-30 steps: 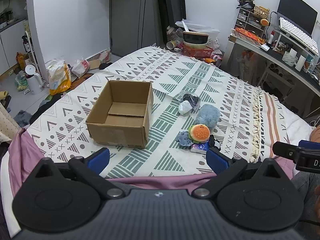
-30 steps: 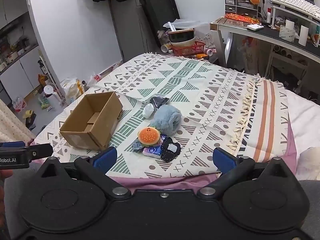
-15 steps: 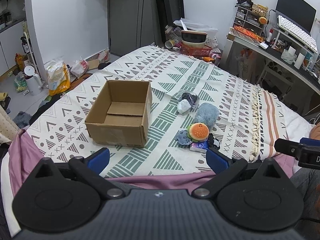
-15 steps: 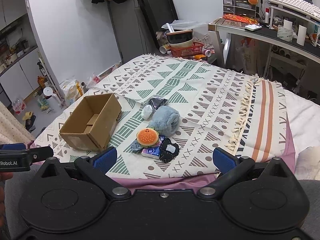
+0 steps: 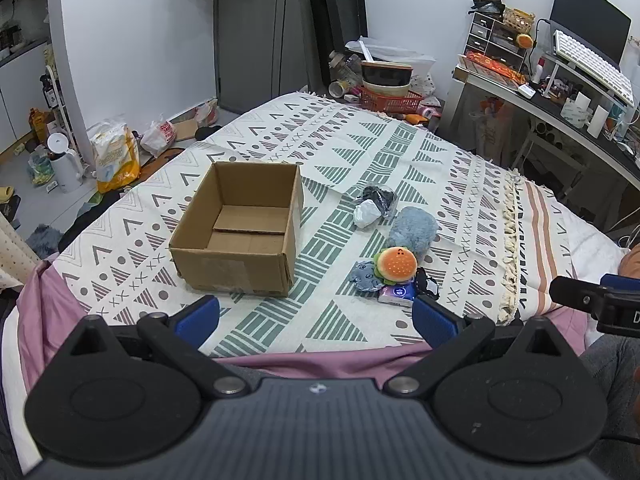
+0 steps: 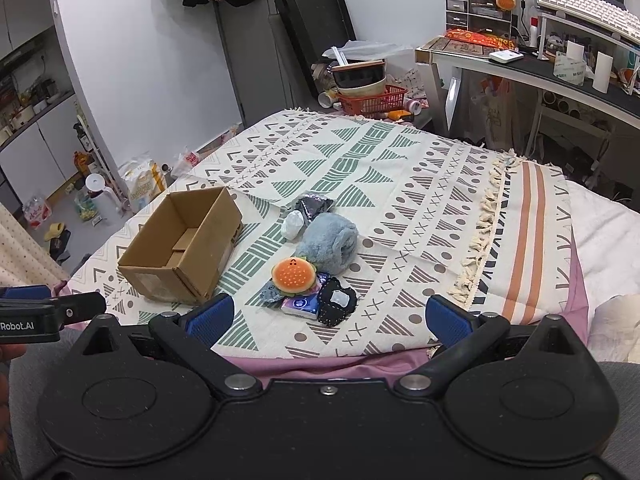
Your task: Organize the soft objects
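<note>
Progress stands at zero as we judge it: both our left gripper [image 5: 316, 314] and right gripper [image 6: 328, 318] hold fingers apart and empty, the cardboard box [image 5: 240, 236] ahead of the left fingers holds nothing, and the soft objects [image 6: 316, 268] lie clustered beyond the right fingers.

Cardboard box [image 5: 240, 232]: on the bedspread [image 5: 400, 152], ahead and left of the left gripper [image 5: 316, 316]. Burger plush [image 5: 395, 265]: ahead and right, just beside the box's right. Furry roll [image 5: 414, 230]: directly behind the plush, touching. Tissue pack [image 5: 397, 294]: before the plush, nearest the tool. Wrapped bundle [image 5: 374, 204]: behind the roll. Desk [image 5: 560, 108]: far right. Basket [image 5: 390, 100]: beyond the bed's far edge.
</note>
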Available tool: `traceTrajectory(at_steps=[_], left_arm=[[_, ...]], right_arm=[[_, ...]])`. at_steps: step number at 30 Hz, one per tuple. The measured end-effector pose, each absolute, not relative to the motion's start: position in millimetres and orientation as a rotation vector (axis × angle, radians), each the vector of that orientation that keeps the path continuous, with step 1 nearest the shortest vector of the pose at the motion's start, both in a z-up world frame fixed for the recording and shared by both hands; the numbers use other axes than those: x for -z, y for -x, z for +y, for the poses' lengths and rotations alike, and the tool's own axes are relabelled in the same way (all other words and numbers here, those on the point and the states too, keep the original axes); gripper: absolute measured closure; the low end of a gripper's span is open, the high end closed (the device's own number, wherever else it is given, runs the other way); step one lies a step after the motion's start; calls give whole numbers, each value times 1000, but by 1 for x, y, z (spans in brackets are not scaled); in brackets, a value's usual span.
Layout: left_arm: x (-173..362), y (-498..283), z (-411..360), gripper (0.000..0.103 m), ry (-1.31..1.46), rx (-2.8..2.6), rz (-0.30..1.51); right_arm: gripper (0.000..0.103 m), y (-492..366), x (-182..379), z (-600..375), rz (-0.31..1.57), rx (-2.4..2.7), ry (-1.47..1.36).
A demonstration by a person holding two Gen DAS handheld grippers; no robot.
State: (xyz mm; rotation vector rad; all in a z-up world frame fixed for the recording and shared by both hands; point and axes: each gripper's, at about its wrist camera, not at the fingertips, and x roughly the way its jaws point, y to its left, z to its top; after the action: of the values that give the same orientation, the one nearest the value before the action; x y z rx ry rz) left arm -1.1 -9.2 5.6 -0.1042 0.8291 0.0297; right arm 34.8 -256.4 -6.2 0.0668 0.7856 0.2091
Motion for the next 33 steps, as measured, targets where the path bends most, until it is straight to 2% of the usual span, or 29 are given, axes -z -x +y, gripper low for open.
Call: traceTrajectory(at_steps=[33], left_arm=[[18,-22,-25,1,117,7,868]], right_arm=[[0,-58,25,-270,827,-274,-132]])
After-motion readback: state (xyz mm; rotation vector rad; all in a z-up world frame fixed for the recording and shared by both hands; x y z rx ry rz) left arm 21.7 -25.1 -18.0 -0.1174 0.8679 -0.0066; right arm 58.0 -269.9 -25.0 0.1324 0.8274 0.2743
